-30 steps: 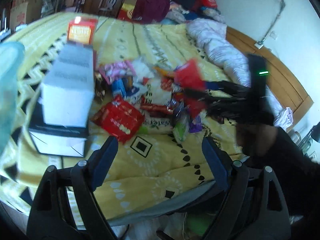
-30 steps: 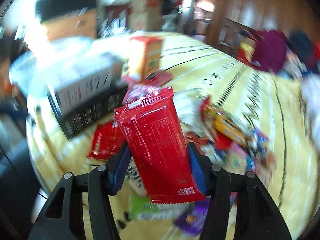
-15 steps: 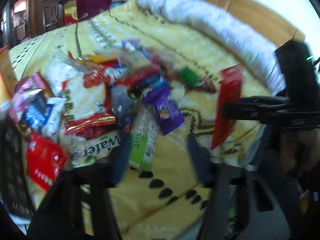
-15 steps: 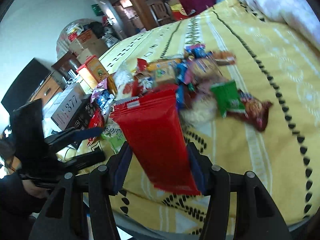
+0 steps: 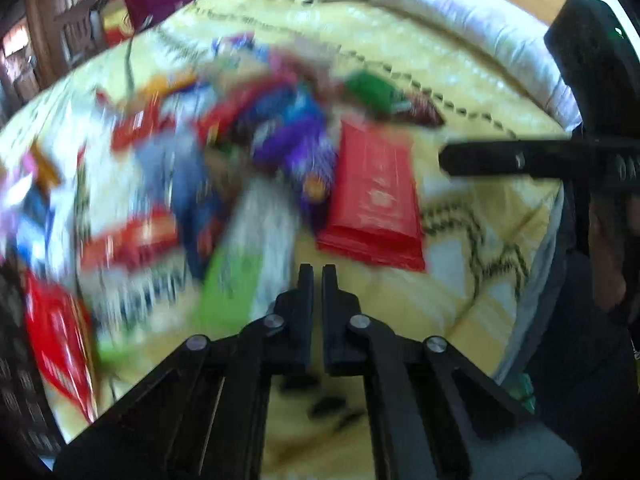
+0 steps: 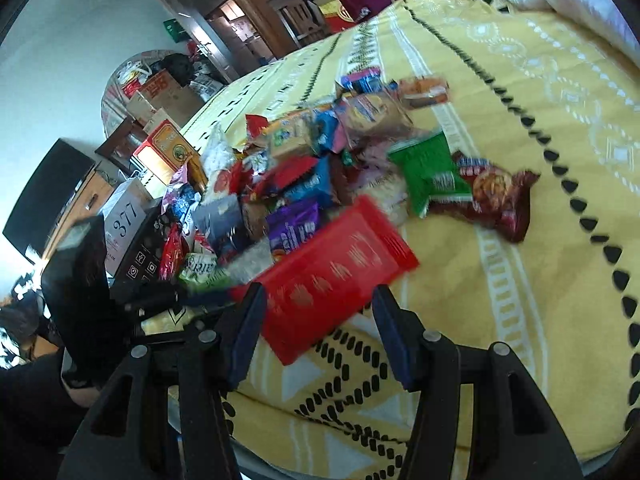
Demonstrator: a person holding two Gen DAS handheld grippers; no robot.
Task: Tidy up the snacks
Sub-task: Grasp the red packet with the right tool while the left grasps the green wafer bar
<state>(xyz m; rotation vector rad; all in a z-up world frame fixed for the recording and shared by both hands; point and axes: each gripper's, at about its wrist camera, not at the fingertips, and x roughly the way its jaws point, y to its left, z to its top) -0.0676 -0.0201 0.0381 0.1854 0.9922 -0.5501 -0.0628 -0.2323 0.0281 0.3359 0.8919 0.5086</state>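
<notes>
A flat red snack packet (image 6: pixel 336 276) lies on the yellow bedspread (image 6: pixel 520 128) at the near edge of a pile of snack packets (image 6: pixel 304 168). It also shows in the left wrist view (image 5: pixel 374 196). My right gripper (image 6: pixel 318 320) is open just behind the packet, not gripping it. It also shows from the side in the left wrist view (image 5: pixel 444 159). My left gripper (image 5: pixel 314 276) is shut with nothing between its fingers, a little short of the pile. A green packet (image 6: pixel 430 172) and a dark red packet (image 6: pixel 494 196) lie at the pile's right.
Cardboard boxes, one marked 377 (image 6: pixel 128 216) and an orange one (image 6: pixel 168 152), stand at the left of the pile. A white quilt (image 5: pixel 420 12) lies along the far side of the bed. The bed's near edge (image 6: pixel 360 440) is just below my right gripper.
My right gripper has opened and the red packet now lies on the bedspread. My left gripper has closed from wide open and swung toward the pile.
</notes>
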